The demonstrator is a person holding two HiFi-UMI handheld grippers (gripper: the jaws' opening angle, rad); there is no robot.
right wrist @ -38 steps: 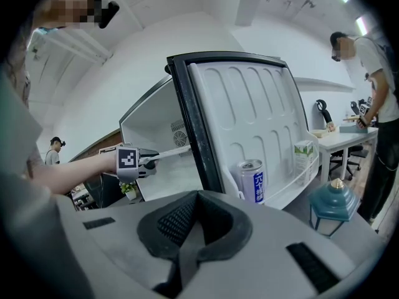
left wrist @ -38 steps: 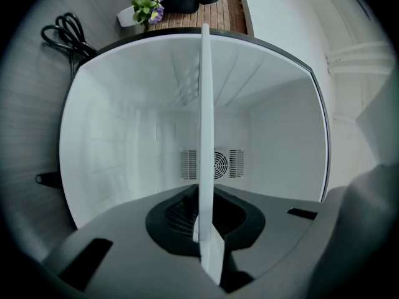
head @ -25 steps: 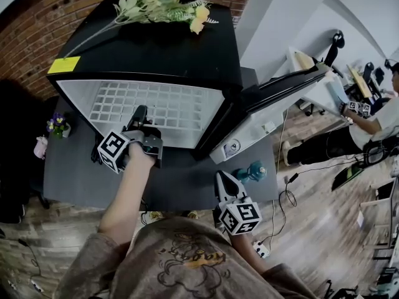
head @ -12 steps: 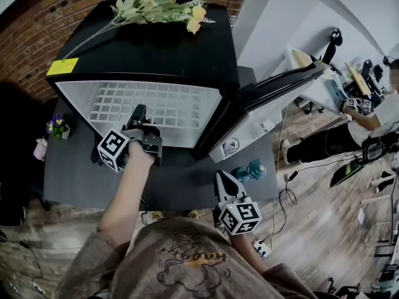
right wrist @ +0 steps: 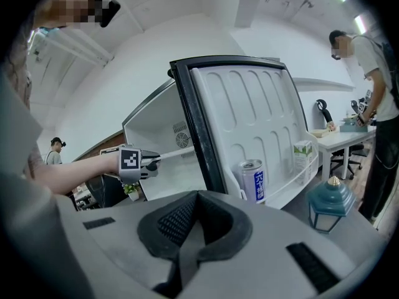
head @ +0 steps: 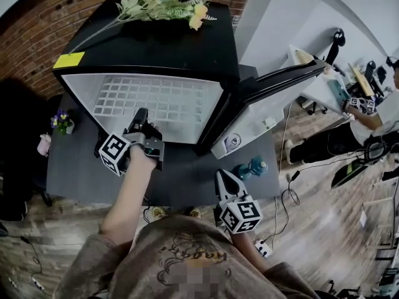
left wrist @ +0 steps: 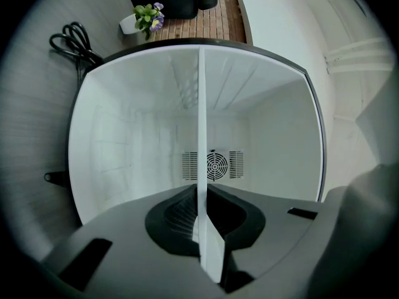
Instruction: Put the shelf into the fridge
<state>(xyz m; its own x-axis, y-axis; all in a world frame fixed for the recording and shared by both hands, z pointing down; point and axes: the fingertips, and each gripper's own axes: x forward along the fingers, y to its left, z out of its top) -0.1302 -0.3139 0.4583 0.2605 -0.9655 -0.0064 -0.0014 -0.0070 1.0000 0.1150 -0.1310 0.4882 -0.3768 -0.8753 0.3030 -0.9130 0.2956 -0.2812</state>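
A black mini fridge [head: 149, 48] stands on a dark table [head: 81, 179] with its door [head: 274, 101] swung open to the right. The white wire shelf [head: 156, 101] lies flat inside the white cavity. My left gripper [head: 140, 117] is shut on the shelf's front edge. In the left gripper view the shelf [left wrist: 201, 136] shows edge-on, running into the fridge cavity [left wrist: 124, 142] toward the rear fan grille [left wrist: 215, 165], clamped in the left gripper [left wrist: 202, 229]. My right gripper [head: 223, 180] hangs low near the table's front edge, shut [right wrist: 194, 217] and empty.
Artificial flowers [head: 165, 5] and a yellow note [head: 68, 59] lie on the fridge top. A small flower pot [head: 62, 122] stands at the table's left. A teal lantern [head: 252, 167] sits below the door. The door rack holds a can [right wrist: 252, 180] and a carton [right wrist: 302, 156]. A person [head: 374, 114] sits far right.
The left gripper and the shelf have barely shifted at the fridge opening. The right gripper has stayed where it was.
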